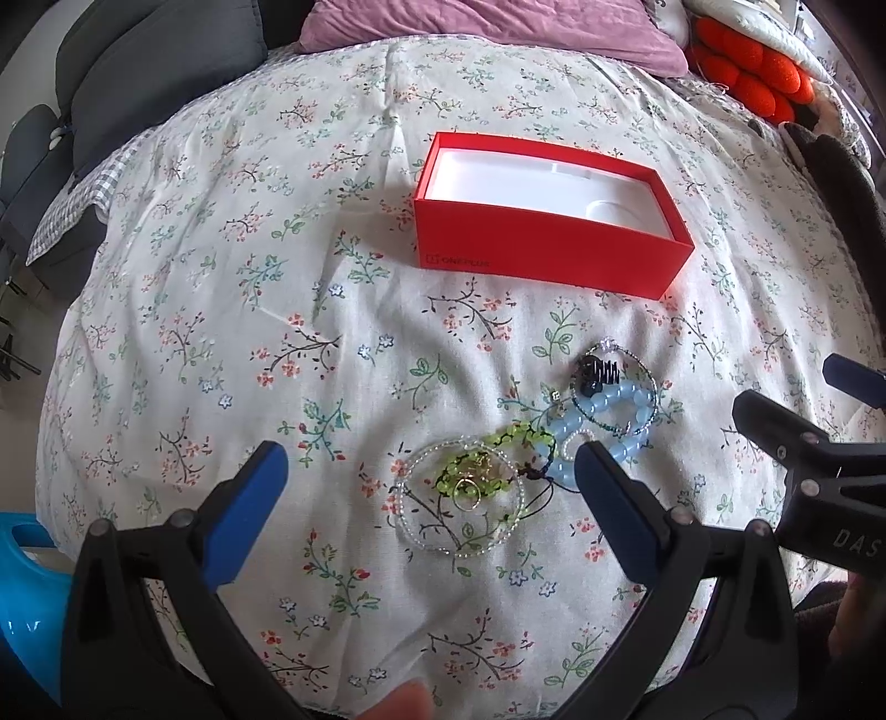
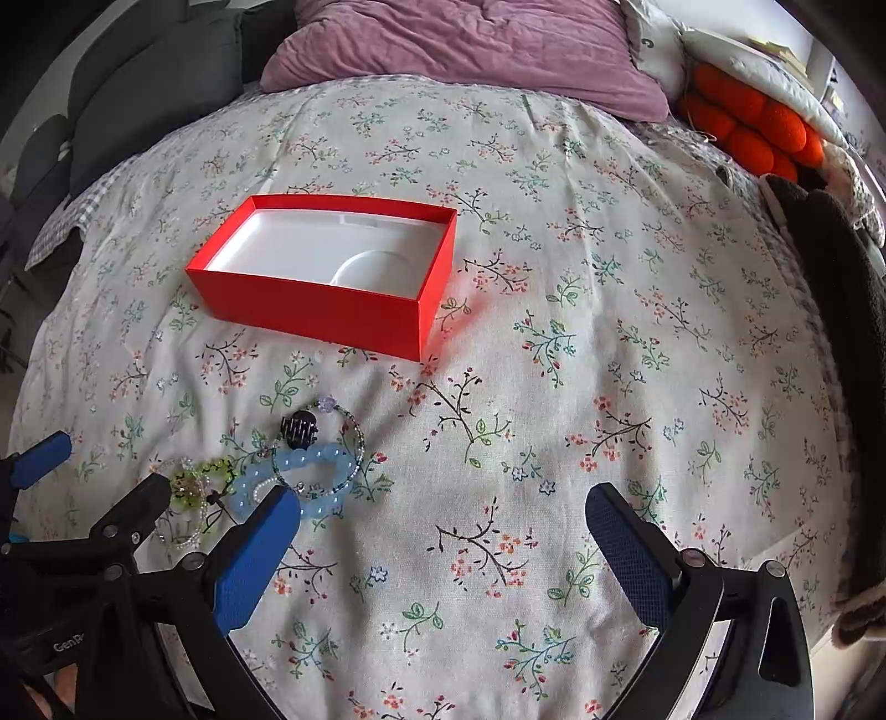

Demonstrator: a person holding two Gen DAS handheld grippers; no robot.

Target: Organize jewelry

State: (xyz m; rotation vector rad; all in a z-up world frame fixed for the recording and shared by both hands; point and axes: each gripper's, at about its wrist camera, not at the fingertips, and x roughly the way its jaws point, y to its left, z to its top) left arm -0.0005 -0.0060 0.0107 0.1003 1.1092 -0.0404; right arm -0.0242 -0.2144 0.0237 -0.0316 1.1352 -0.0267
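While the red box [image 1: 545, 260] at upper centre holds nothing, all bracelets [image 1: 554, 443] await both released grippers [image 1: 429, 476] [image 2: 443, 518].

Bedspread [image 1: 221, 343] is off-white with little pink and blue flowers on dark twigs. The box [image 1: 545, 260] is bright red outside, white inside. Bracelets: pale blue beads [image 1: 620, 410], lime green [image 1: 498, 459], clear ones [image 1: 437, 531] (nearly see-through). Mauve pillow [image 2: 470, 44], orange bobbly cushion [image 2: 758, 127].
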